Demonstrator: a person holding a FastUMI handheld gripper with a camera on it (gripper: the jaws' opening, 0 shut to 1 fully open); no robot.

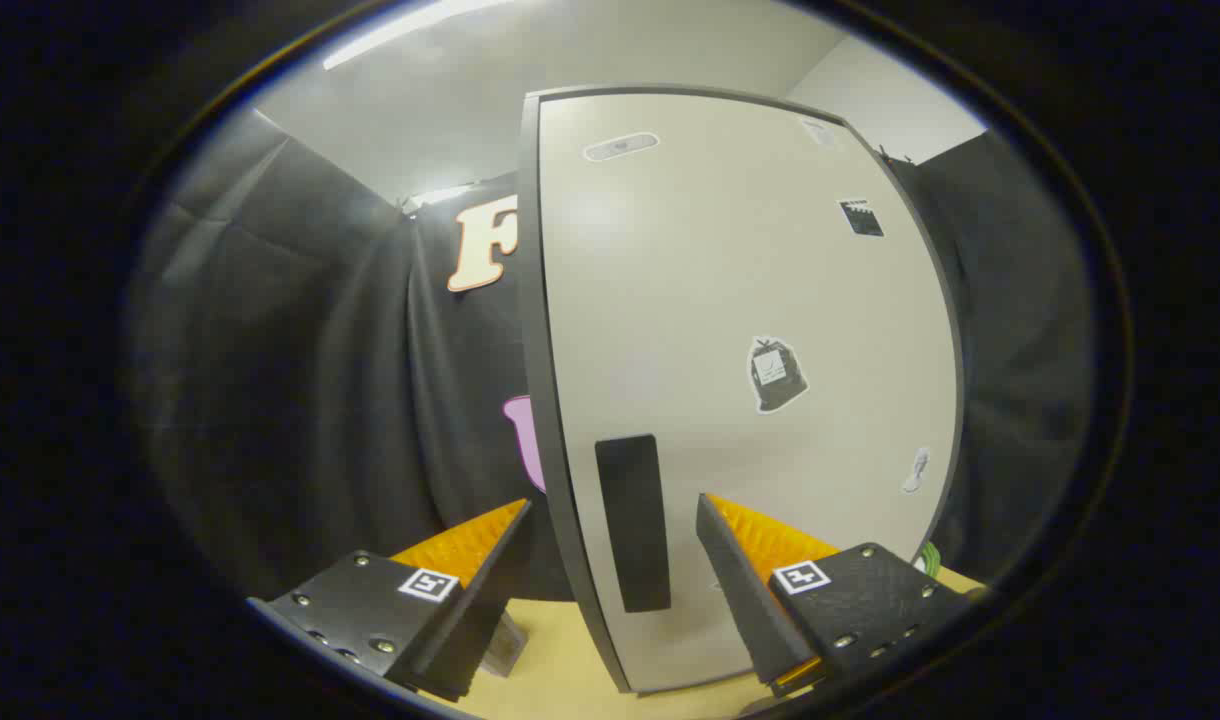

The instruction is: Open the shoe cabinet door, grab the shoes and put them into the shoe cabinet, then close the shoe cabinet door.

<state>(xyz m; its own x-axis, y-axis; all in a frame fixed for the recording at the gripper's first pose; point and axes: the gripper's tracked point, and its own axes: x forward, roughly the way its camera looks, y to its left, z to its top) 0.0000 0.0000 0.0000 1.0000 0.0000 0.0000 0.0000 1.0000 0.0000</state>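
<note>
the shoe cabinet door [740,330] stands right in front of the gripper [615,560], a tall pale panel with a dark edge, upright on a light wooden counter [560,650]. the gripper's two fingers are spread wide apart, and the door's near dark edge [545,400] runs down between them, so one finger sits on the outer side of the edge and the other in front of the door's face. neither finger looks to be pressing on the door; there is a gap on both sides.

a dark, narrow upright handle [632,520] is set low on the door's face, just inside the edge and between the two fingers. higher up on the panel are a few stickers: a dark bag-shaped one [775,375] near the middle, a small black one [860,217] toward the top far corner, a pale oval one [621,146] near the top, and a small light one [916,470] by the far edge (too small to make out).

black cloth [310,380] hangs as the booth's wall behind and to both sides of the door, with a white ceiling above. a bit of something green [930,556] peeks out low past the door's far edge; i cannot tell what it is.
</note>
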